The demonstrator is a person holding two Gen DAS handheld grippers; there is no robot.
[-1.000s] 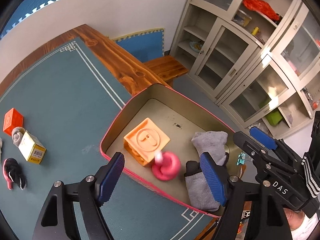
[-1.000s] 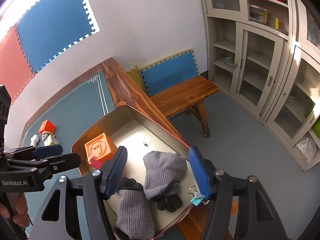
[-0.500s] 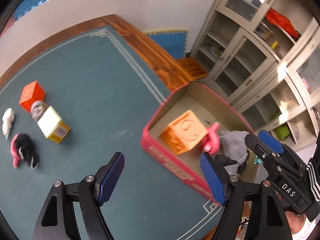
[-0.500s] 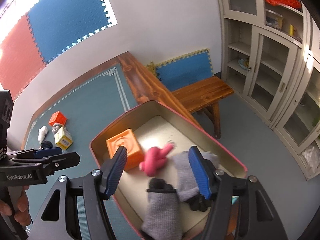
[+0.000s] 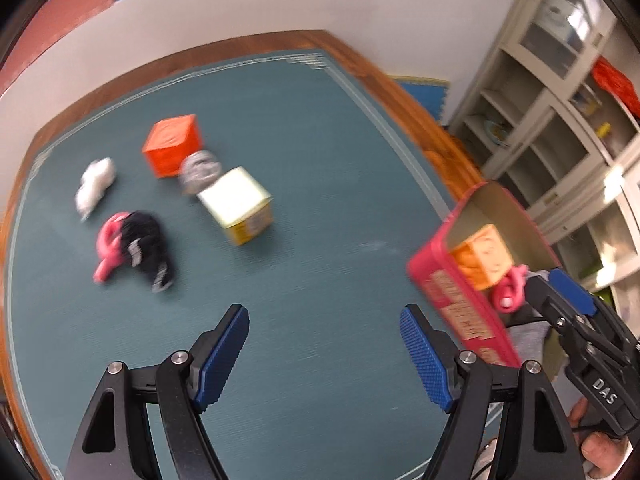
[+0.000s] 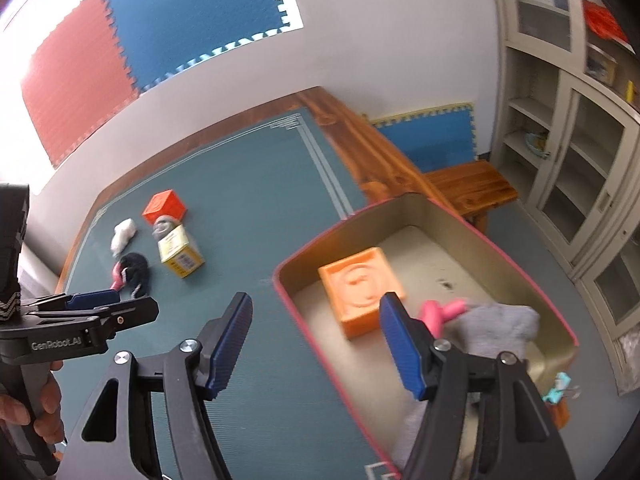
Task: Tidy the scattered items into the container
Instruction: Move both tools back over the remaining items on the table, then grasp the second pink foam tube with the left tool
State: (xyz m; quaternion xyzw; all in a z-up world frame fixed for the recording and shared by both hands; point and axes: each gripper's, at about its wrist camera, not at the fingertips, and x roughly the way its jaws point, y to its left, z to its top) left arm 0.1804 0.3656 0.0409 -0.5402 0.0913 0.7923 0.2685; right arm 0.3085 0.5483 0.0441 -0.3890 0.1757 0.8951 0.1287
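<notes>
From the left wrist view, the left gripper (image 5: 324,354) hangs wide open and empty above the teal mat (image 5: 320,184). The scattered cluster lies far of it: yellow box (image 5: 238,204), orange cube (image 5: 172,145) touching a grey roll (image 5: 200,166), black sock (image 5: 146,242) over a pink clip (image 5: 108,246), white bundle (image 5: 95,184).

From the right wrist view, the right gripper (image 6: 316,346) is also spread and empty, beside the red-rimmed container (image 6: 316,344), which holds an orange block (image 6: 362,286) and grey socks (image 6: 496,326). The cluster sits well left of the container. Items touch, so a grab could likely drag or knock a neighbour.

Teal mat (image 6: 248,200) with pale border lines; red cube (image 5: 172,146); yellow-white box (image 5: 236,204); pink-walled container (image 6: 304,320), beige inside.
</notes>
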